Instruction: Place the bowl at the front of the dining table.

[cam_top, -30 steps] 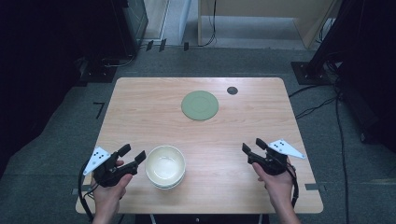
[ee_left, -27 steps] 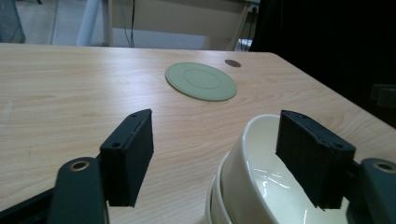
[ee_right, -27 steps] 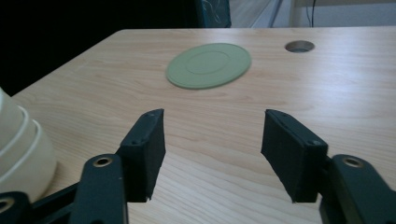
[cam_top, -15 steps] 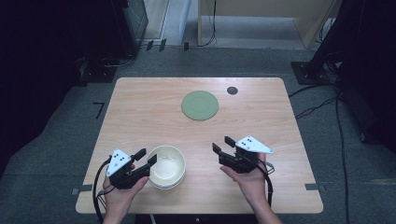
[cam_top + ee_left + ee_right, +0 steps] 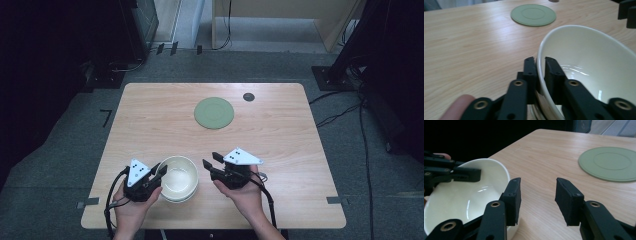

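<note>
Bowl (image 5: pixel 178 177) — cream, glossy, sitting at the near edge of the wooden table (image 5: pixel 280 140), left of centre; it looks like the top one of a small stack, a second rim showing just beneath it. Left gripper (image 5: pixel 159 171) has come in from the left within the last second and now pinches the bowl's left rim; in the left gripper view one jaw sits inside the wall and one outside, closed on it (image 5: pixel 539 65). Right gripper (image 5: pixel 210 161) has swung in from the near right corner to just beside the bowl's right side, jaws held apart (image 5: pixel 537 195) and not touching anything — table shows between them.

Judgement: the grasp on the bowl is made, the lift not yet begun; the right one seems placed to steady or take the far rim or the lower bowl.

Green round mat (image 5: pixel 214 112) lies far of centre, well apart from the bowl — a likely set-down spot. Small dark disc (image 5: pixel 248 96) sits near the far edge.

No brand, label or writing is readable; the grey plates on the grippers carry only black dots.
</note>
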`<state>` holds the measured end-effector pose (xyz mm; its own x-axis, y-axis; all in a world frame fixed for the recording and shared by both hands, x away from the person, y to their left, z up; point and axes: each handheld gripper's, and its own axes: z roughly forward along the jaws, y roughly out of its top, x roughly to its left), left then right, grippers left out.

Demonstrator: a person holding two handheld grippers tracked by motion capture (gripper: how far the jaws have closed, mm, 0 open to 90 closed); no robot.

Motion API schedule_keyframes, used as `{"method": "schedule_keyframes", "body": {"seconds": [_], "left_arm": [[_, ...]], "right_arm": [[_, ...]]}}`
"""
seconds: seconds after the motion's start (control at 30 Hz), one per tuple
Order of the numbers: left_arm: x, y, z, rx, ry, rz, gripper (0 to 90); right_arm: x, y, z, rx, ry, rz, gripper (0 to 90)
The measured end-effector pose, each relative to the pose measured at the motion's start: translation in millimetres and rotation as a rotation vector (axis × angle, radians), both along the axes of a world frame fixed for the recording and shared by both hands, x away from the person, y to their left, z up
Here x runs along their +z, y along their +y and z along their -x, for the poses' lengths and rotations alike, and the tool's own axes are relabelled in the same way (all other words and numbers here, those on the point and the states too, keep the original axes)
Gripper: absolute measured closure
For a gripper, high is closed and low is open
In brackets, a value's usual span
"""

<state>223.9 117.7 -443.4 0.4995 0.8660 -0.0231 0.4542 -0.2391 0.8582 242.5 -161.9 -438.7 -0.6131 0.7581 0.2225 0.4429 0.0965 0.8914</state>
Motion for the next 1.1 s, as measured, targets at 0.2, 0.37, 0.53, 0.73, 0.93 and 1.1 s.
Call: {"method": "schedule_keyframes", "body": {"seconds": [0.2,0.37,0.53,0.73,0.93,1.1], "left_arm": [[-1.8,-2.7,0.8,-0.005,-0.049,-0.034,83.7],[-1.8,-3.5,3.0,-0.015,-0.099,-0.049,83.9],[0.4,-5.3,6.9,-0.013,-0.159,-0.068,83.9],[8.1,-2.4,13.5,0.009,-0.247,-0.053,83.9],[14.3,-4.2,22.2,0.011,-0.34,-0.061,83.8],[16.5,-3.0,25.3,0.018,-0.373,-0.066,83.7]], "right_arm": [[-3.8,18.5,-0.7,0.056,0.027,-0.001,63.1],[-4.0,28.9,1.7,0.087,0.052,-0.023,64.6],[-5.2,33.3,0.7,0.075,0.053,-0.009,65.1],[-4.8,38.7,1.0,0.072,0.07,-0.009,66.9],[2.8,55.9,0.6,0.051,0.079,0.02,73.2],[5.6,64.6,-1.2,0.001,0.087,0.042,82.0]]}}
